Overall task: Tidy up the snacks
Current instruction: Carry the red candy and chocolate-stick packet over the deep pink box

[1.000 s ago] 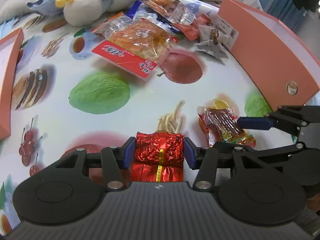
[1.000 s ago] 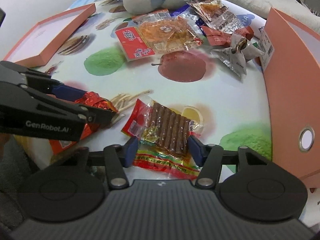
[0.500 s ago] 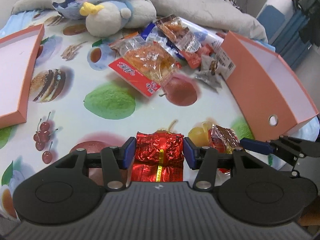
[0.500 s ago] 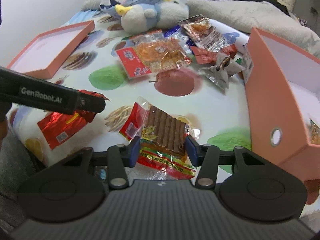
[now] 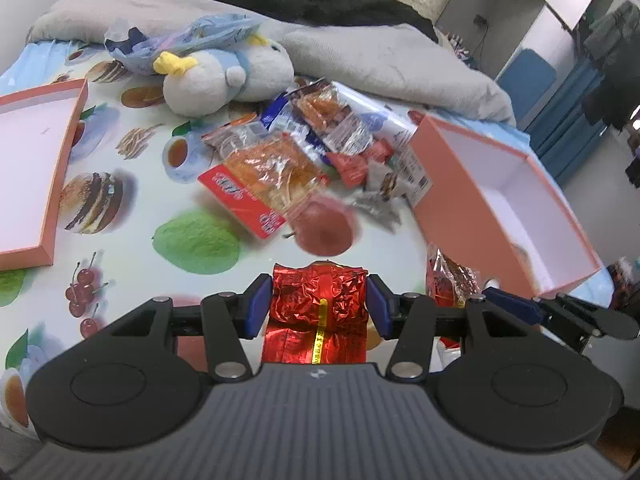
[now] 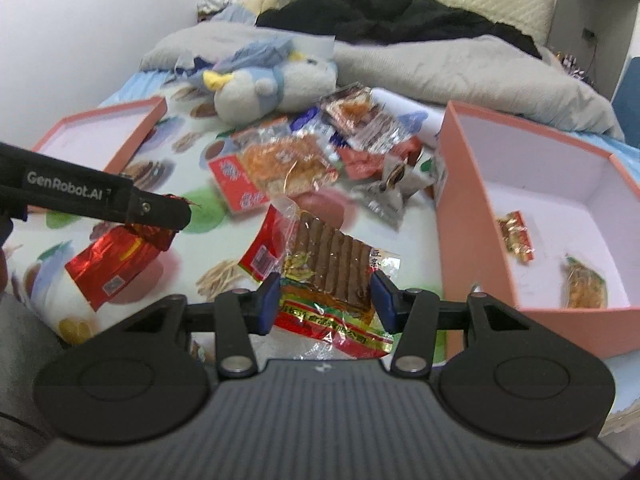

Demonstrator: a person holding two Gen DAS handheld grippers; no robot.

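left tongs point(image 5: 320, 308) clamped the red foil packet point(image 5: 318, 312), right tongs point(image 6: 325, 300) the clear stick-snack pouch point(image 6: 326, 264), both clear of the bed; light, crinkly, slippery: grip mid-body

red foil packet point(image 5: 319, 309): crinkled metallic foil, glossy, catching bright glints; held between the blue pads of the left gripper point(image 5: 319, 306).
left gripper body: black matt plastic with a ribbed grey housing and small bright metal pins.
brown-stick snack packet point(image 6: 326, 276): clear glossy film over a printed red and green wrapper, held in the right gripper point(image 6: 325, 300).
orange box point(image 6: 532, 216): matt cardboard, salmon outside, smooth white inside.
tablecloth point(image 5: 132, 200), left of the orange box: smooth printed sheet with a faint sheen.
snack pile point(image 5: 304, 148), left of the orange box: clear, shiny, crinkled plastic.
plush bird point(image 5: 224, 76), beyond the pile: soft, fuzzy fabric.
grey blanket point(image 5: 384, 56), behind the orange box: matt cloth.
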